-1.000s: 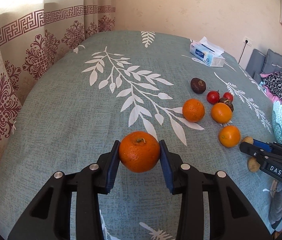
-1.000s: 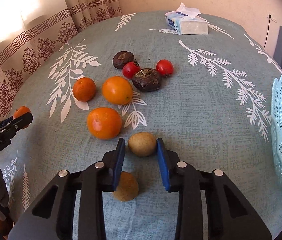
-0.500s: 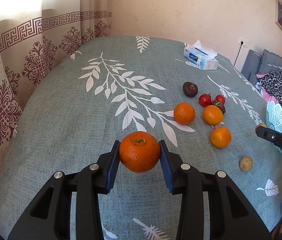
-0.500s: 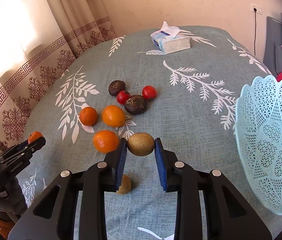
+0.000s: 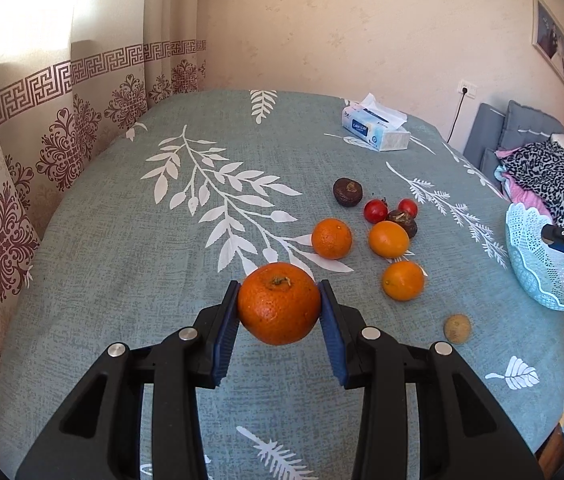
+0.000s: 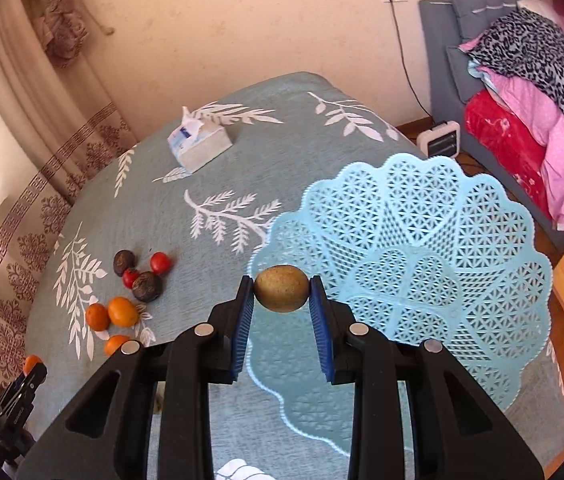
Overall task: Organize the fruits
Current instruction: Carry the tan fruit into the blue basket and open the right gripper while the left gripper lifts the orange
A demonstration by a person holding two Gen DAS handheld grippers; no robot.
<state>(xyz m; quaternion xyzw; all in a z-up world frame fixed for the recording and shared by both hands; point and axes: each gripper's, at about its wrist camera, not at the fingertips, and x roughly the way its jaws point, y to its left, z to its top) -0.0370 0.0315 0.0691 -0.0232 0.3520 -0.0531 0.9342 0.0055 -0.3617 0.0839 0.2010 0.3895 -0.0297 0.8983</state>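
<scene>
My left gripper (image 5: pixel 279 310) is shut on an orange (image 5: pixel 279 308) and holds it above the table. On the cloth beyond it lie three more oranges (image 5: pixel 388 238), two red tomatoes (image 5: pixel 375 211), two dark brown fruits (image 5: pixel 347 192) and one kiwi (image 5: pixel 457 328). My right gripper (image 6: pixel 280 290) is shut on a brown kiwi (image 6: pixel 280 288) and hangs over the near left rim of the light blue lattice basket (image 6: pixel 442 264). The basket (image 5: pixel 538 256) stands at the table's right edge, and nothing shows inside it.
A tissue box (image 5: pixel 376 130) sits at the far side of the round table with the green leaf-print cloth (image 5: pixel 161 248). Patterned curtains (image 5: pixel 21 160) hang on the left. A sofa with piled blankets (image 6: pixel 530 92) and a small heater (image 6: pixel 440 142) stand to the right.
My right gripper lifted the kiwi off the table and swung right over the basket, rolling as it went. My left gripper rose a little with its orange.
</scene>
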